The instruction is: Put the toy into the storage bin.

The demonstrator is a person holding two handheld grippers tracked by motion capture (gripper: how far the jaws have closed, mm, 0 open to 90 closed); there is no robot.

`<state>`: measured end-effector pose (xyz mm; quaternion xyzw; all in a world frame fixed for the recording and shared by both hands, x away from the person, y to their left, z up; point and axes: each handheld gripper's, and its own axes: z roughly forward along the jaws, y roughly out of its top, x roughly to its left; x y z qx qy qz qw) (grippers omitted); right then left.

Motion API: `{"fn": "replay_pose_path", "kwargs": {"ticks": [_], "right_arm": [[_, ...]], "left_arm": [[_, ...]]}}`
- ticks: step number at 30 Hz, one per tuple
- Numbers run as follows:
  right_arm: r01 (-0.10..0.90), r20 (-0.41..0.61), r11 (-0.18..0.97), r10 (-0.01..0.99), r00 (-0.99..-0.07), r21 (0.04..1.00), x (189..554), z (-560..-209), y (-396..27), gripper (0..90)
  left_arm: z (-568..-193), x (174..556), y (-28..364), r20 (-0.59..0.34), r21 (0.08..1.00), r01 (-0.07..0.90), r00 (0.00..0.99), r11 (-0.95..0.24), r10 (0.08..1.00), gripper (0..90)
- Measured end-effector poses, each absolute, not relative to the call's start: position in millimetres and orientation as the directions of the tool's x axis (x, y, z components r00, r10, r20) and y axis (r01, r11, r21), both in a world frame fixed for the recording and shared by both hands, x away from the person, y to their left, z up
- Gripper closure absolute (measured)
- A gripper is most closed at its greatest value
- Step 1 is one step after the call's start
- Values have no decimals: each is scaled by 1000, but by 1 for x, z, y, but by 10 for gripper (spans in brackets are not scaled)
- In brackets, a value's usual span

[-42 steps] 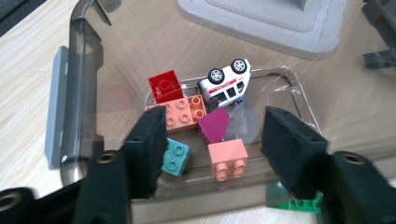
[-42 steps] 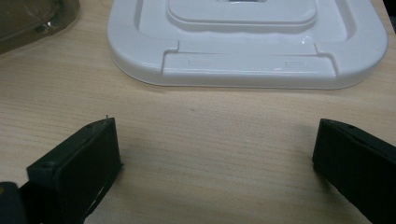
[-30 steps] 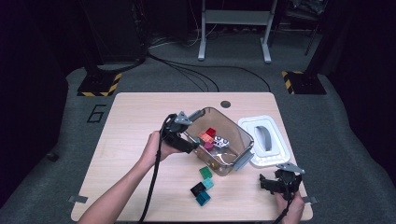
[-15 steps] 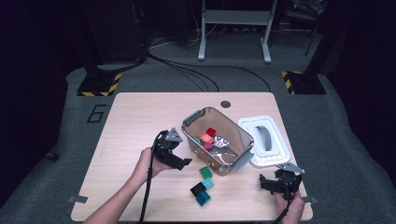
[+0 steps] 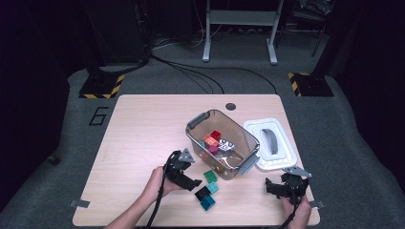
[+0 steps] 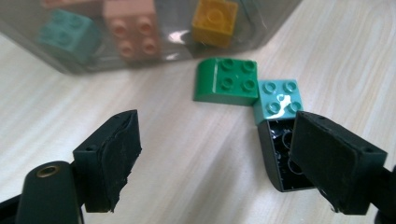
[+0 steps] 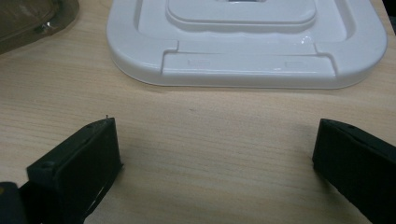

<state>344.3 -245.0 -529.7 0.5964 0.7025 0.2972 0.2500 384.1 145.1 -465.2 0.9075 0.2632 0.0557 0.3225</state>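
Observation:
Several loose bricks lie on the table in front of the clear bin [image 5: 195, 120]: a green brick [image 5: 209, 176] [image 6: 229, 81], a light teal brick [image 5: 213, 187] [image 6: 279, 99], a black brick [image 5: 202, 193] [image 6: 278, 154] and a blue one [image 5: 207, 203]. My left gripper [image 5: 193, 182] [image 6: 219, 158] hovers low just left of them. It is open; the jaws have just closed a touch, with bare table between them. The black brick lies partly behind its right-hand pad [image 6: 334, 161]. My right gripper [image 5: 285, 185] [image 7: 215, 158] rests open and holds nothing near the front right edge.
The bin holds red, pink, teal and yellow bricks [image 6: 215, 21] and a small white piece. Its white lid [image 5: 282, 160] [image 7: 247, 51] lies to the right, just beyond the right gripper. Bare wood spreads across the table's left half [image 5: 133, 133].
The left gripper has left the bin's near rim, moving down and toward the person. It now sits low beside the loose bricks. The right gripper has stayed put.

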Motion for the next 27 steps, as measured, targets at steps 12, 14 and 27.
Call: {"fn": "replay_pose_path", "kwargs": {"ticks": [12,14,27], "right_arm": [[689,4,111,987,-163,716,344,-530,-245,0],[689,3,112,987,-163,716,344,-530,-245,0],[690,3,111,987,-163,716,344,-530,-245,0]], "left_arm": [[-483,377,134,-107,579,444,873,-684,476,376],[-484,376,133,-112,573,441,877,-691,467,423],[-491,373,130,-136,573,433,887,-695,441,716]]}}
